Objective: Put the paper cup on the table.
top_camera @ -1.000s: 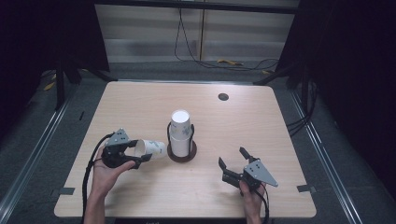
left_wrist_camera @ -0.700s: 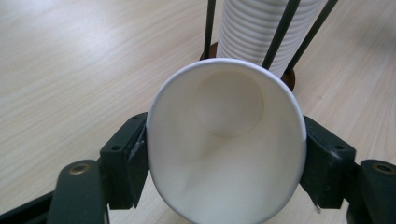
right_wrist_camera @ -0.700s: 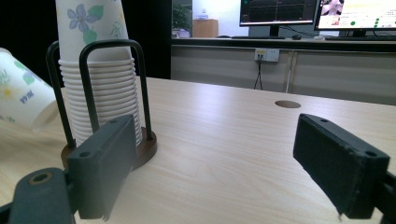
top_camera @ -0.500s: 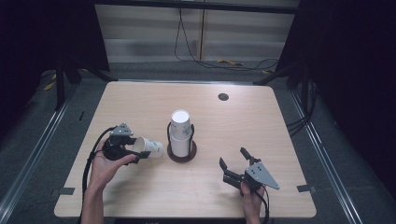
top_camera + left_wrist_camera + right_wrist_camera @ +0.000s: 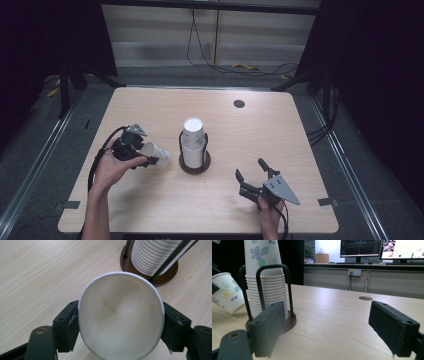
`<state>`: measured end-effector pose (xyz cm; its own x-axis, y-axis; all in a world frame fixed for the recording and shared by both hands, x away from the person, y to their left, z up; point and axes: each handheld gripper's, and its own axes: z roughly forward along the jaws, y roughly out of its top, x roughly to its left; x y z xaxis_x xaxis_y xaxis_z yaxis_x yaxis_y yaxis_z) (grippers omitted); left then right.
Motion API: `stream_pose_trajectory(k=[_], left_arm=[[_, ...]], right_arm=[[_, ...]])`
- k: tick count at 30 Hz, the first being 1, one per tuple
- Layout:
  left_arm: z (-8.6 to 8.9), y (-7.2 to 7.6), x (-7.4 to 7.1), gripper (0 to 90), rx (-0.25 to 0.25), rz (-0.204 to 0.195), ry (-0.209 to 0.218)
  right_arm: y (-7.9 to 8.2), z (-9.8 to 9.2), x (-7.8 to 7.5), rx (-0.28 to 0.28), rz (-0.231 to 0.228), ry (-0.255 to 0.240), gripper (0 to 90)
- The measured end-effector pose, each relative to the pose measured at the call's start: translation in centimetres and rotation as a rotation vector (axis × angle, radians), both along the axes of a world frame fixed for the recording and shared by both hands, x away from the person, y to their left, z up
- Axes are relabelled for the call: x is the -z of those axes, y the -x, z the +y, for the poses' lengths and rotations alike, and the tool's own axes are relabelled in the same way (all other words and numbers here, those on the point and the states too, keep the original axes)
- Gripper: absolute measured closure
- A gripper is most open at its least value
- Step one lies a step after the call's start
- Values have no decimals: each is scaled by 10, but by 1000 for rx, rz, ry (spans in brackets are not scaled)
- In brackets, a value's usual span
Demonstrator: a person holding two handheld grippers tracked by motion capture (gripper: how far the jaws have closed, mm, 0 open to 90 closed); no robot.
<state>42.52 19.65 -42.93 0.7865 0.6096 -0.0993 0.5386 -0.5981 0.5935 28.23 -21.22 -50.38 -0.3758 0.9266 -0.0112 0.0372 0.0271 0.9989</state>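
A person works at a light wooden table with 2 hand-held grippers. The left gripper sits near the table's left edge, about midway along it, and grasps a single paper cup lying on its side, open mouth toward the hand and base pointing at the middle of the table. In the left gripper view the cup's rim is squeezed into an oval between the 2 black pads, which press on either side of it; the jaws have just been easing open a little, yet the cup is between them and gripped. Just beside the cup's base, near the table's centre, stands a stack of paper cups in a wire holder with a round dark base. The right gripper rests near the front edge, right of centre, jaws spread wide and holding nothing.
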Motion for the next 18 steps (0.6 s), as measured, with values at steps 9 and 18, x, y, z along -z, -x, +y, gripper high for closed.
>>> stream_pose_trajectory(k=[9,18], left_arm=[[-15,-18,-3,266,43,59,-143],[-20,-26,-12,261,30,66,-203]], right_arm=[[1,0,0,1,-3,-2,136],[1,0,0,-3,-5,-5,137]])
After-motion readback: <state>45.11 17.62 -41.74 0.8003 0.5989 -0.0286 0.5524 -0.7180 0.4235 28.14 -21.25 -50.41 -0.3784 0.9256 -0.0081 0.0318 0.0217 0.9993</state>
